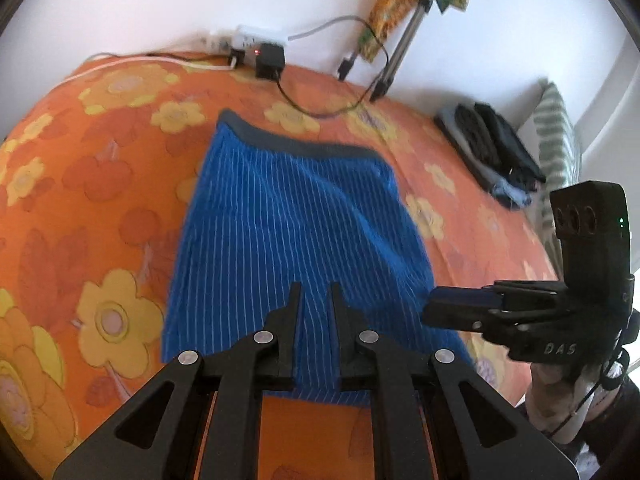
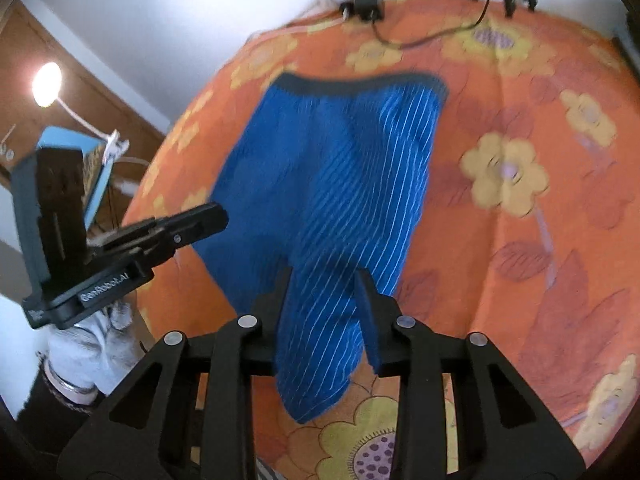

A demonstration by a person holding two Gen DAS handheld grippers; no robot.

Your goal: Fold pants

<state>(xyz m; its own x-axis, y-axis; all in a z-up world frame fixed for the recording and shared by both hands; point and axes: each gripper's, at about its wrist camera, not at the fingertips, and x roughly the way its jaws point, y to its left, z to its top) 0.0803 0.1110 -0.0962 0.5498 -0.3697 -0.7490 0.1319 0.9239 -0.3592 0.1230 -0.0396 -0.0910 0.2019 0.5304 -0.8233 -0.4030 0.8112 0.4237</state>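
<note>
Blue pinstriped pants [image 1: 280, 220] [image 2: 328, 168] lie flat on the orange flowered bedspread [image 1: 100, 200], with the dark grey waistband [image 1: 296, 142] at the far end. My left gripper [image 1: 315, 292] [image 2: 218, 216] hovers over the near left part of the cloth. Its jaws are almost together and I see nothing pinched between them. My right gripper [image 2: 324, 280] [image 1: 430, 300] is over the near end of one leg by the right edge. Its jaws stand apart, and the cloth passes beneath the fingers, not pressed by them.
A stack of folded dark clothes [image 1: 492, 152] and a striped pillow [image 1: 556, 132] lie at the bed's far right. A power strip with a charger [image 1: 260, 46] and a trailing cable sits by the wall, near tripod legs [image 1: 404, 40]. A lamp [image 2: 47, 84] shines beyond the bed's left side.
</note>
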